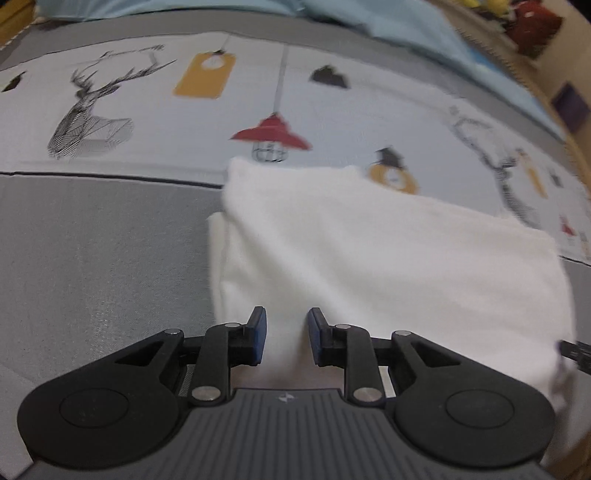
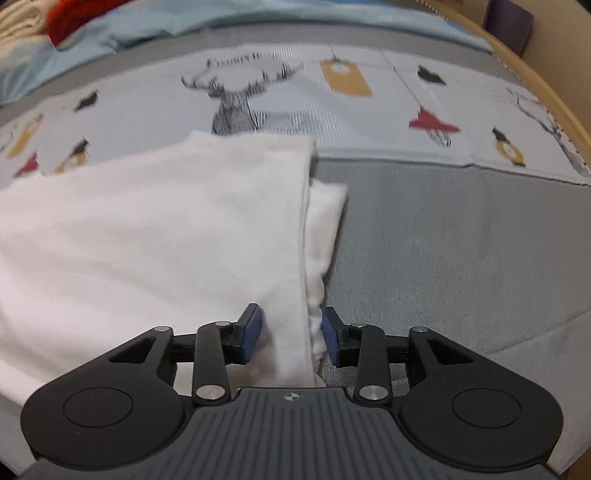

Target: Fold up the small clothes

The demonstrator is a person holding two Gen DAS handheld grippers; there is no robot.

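A white garment (image 1: 369, 251) lies partly folded on the bed, its near edge under both grippers. In the left wrist view my left gripper (image 1: 284, 334) is open, with its blue pads either side of a strip of the white cloth near the garment's left edge. In the right wrist view the garment (image 2: 166, 229) fills the left half, with a folded layer and a sleeve sticking out along its right edge. My right gripper (image 2: 291, 334) is open and straddles that right edge. The tip of the right gripper (image 1: 574, 350) shows at the far right of the left wrist view.
The bed has a grey cover (image 2: 461, 240) and a light printed band (image 1: 258, 92) with deer heads, red lamps and yellow tags. A light blue quilt (image 1: 424, 26) lies at the back. Red and cream cloth (image 2: 55, 18) is piled at the back left. A wooden bed edge (image 2: 546, 92) curves at the right.
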